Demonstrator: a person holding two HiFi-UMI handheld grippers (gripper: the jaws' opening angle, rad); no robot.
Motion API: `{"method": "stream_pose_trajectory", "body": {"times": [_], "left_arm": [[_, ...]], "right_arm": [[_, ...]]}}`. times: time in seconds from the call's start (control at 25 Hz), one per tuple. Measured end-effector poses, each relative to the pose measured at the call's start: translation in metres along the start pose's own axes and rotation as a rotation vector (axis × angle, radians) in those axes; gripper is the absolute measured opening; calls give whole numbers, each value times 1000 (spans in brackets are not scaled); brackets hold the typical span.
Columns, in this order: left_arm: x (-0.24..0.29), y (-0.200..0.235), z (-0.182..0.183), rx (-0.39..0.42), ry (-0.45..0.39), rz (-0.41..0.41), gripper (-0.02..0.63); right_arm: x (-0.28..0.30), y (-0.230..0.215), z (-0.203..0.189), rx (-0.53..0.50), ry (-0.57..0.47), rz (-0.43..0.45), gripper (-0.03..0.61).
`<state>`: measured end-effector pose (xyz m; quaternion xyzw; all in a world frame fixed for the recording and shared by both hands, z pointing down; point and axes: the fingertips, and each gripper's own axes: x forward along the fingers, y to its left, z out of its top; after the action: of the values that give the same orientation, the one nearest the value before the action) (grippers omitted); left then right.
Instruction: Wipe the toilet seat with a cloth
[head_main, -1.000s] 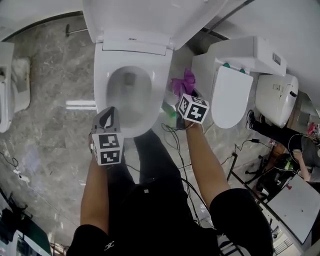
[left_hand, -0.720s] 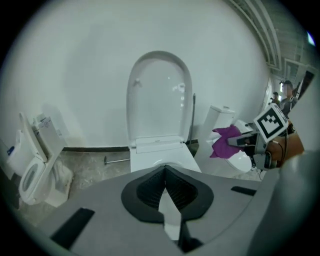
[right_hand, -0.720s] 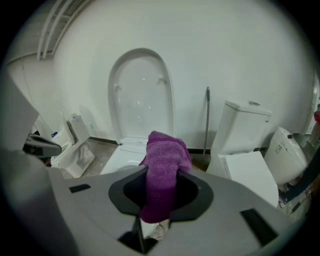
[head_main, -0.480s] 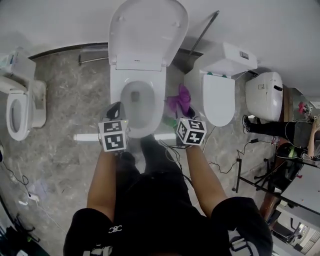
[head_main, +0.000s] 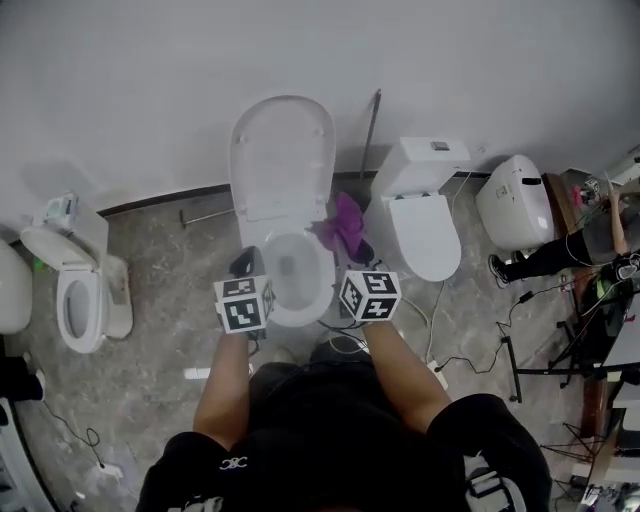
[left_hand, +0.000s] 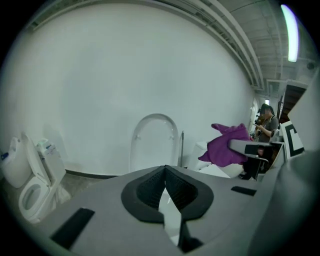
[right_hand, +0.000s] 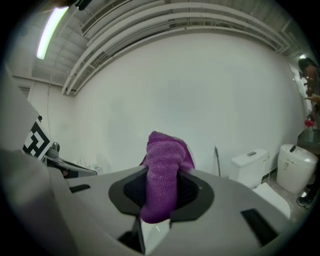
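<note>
Grey marbled floor meets a plain white wall, and a row of toilets stands along it. The middle one has its lid raised against the wall. Its toilet seat lies down around the bowl, just beyond the person's forearms.

Left tongs are closed tight with nothing between them, and in the head view they sit over the left edge of the seat. Right tongs are clamped on the purple cloth. It bunches up out of the jaws and is held in the air, to the right of the bowl and beside the raised lid.

Further right stands a closed toilet, and to the left an open toilet. Cables trail over the floor on the right.
</note>
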<state>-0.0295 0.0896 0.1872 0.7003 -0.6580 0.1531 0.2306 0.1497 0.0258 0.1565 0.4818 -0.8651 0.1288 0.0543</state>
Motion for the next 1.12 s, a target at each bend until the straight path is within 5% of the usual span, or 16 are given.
{"method": "stream_pose_trajectory", "body": {"times": [0.24, 0.56, 0.84, 1.12], "left_arm": [[-40, -34, 30, 68, -64, 27, 6], [-79, -119, 29, 100, -95, 62, 6], [-120, -234, -24, 116, -97, 71, 6], [-172, -272, -79, 65, -49, 137, 6]], "right_arm": [[-32, 5, 42, -24, -86, 30, 92], [-125, -31, 39, 20, -89, 41, 94], [-225, -72, 11, 0, -84, 128, 94], [-272, -68, -8, -19, -28, 211, 92]]}}
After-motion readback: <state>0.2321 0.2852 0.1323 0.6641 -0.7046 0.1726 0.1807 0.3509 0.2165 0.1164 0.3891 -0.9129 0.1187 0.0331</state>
